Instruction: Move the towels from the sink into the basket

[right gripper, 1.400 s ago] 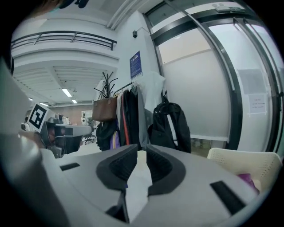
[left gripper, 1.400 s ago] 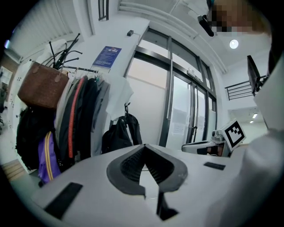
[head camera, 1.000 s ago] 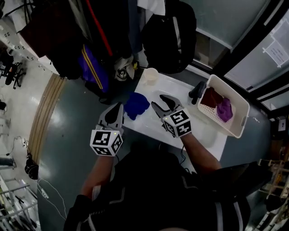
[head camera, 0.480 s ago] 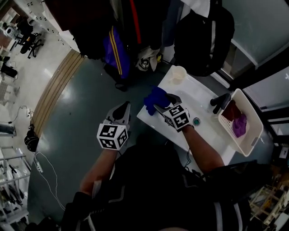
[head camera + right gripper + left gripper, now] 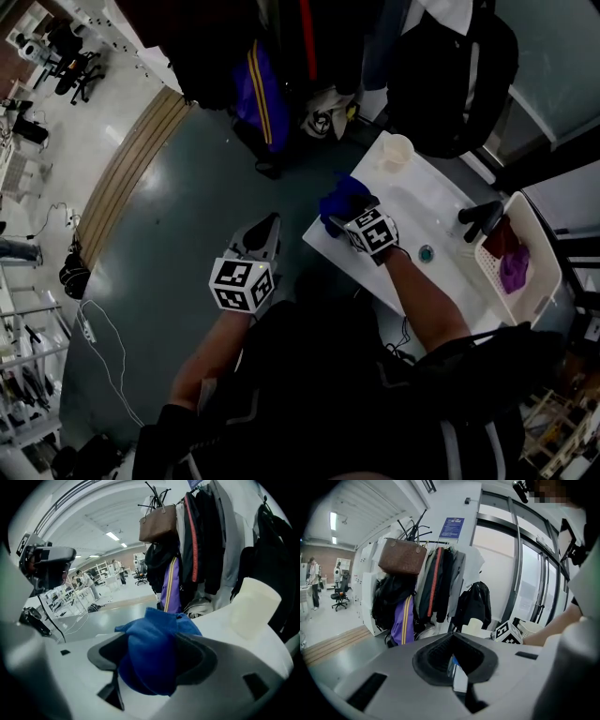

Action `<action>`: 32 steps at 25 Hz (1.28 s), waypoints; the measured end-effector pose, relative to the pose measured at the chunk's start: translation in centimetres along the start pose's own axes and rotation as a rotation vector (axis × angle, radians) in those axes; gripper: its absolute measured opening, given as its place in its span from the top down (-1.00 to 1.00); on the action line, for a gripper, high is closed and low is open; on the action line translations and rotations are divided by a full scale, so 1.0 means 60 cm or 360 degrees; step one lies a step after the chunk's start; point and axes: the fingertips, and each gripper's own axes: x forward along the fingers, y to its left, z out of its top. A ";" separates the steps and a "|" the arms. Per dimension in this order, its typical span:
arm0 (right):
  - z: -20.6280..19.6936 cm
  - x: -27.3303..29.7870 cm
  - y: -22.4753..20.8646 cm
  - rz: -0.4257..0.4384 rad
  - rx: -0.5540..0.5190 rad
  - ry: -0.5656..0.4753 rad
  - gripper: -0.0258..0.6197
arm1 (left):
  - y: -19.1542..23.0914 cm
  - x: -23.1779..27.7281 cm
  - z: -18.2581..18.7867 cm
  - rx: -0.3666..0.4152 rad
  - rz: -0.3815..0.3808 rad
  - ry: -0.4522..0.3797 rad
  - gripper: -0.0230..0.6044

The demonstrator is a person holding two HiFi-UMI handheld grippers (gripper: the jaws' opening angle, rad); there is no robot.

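Observation:
A blue towel lies crumpled at the left end of the white sink unit. My right gripper is down on it. Its jaws have just been opening and now stand wide, with the blue towel bulging between them, and my right gripper does not squeeze it. My left gripper hangs over the grey floor left of the sink with its jaws together and nothing in them. In the left gripper view my left gripper points toward the coat rack. The white basket at the right holds a maroon towel and a purple towel.
A cream cup stands at the sink's far corner. A black faucet rises beside the basket and a drain sits mid-basin. Bags and coats hang on a rack behind the sink. Grey floor spreads to the left.
My right gripper has dropped onto the blue towel while its jaws spread wider. My left gripper has sunk and now sits off the sink's left edge.

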 end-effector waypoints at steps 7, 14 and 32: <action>-0.005 0.012 0.016 0.0079 0.0034 -0.0014 0.09 | 0.002 -0.004 -0.009 0.0023 -0.0032 0.0032 0.91; -0.015 0.005 0.049 0.0076 0.0103 -0.0042 0.47 | -0.012 0.005 -0.002 0.0065 -0.0119 0.0042 0.91; 0.006 -0.171 0.073 -0.0016 0.0190 -0.0371 0.53 | -0.154 0.054 0.058 0.0198 -0.0524 -0.0050 0.91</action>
